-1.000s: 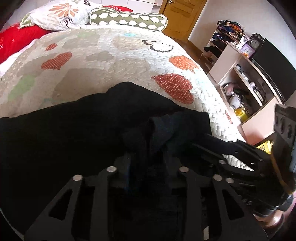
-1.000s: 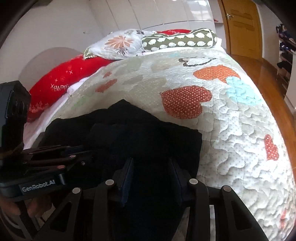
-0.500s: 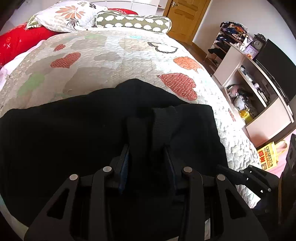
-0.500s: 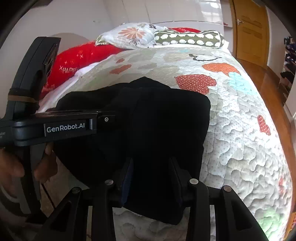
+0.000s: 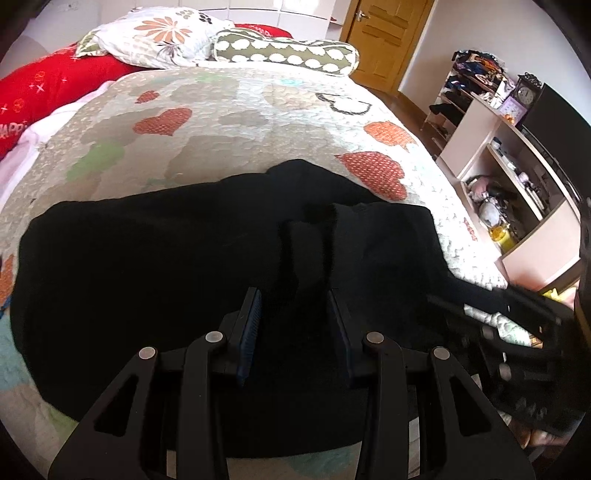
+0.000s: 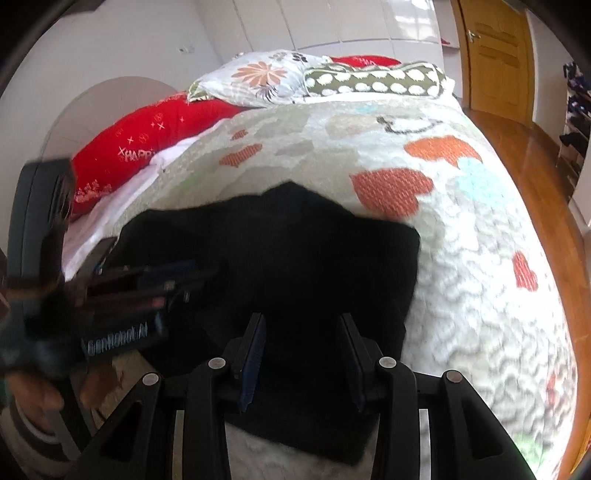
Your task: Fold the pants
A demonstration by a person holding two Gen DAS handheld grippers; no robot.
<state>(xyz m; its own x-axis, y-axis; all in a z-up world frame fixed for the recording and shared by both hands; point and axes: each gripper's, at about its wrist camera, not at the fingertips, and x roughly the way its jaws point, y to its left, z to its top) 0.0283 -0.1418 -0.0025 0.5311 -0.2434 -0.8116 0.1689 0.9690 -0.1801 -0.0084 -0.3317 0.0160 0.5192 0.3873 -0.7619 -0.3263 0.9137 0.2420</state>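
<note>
The black pants (image 5: 147,266) lie folded in a wide dark pile on the near end of the quilted bed (image 5: 240,122). My left gripper (image 5: 295,295) hovers over the pile, jaws apart and open. A low ridge of cloth (image 5: 310,243) lies just ahead of the pads, which do not press on it. In the right wrist view the pants (image 6: 314,251) reach the bed's near edge. My right gripper (image 6: 301,321) stands open above them, pads clear of the cloth. The other gripper and a hand show blurred at the left of that view.
A red pillow (image 5: 48,81), a floral pillow (image 5: 162,33) and a green spotted bolster (image 5: 284,51) lie at the bed's head. Right of the bed are a shelf unit (image 5: 517,177), a dark screen, a wooden door (image 5: 384,33) and wood floor (image 6: 524,140).
Both grippers have drawn back toward the bed's near edge, so more of the pants shows. The cloth bunched up between my left fingers now lies lower, ahead of them.
</note>
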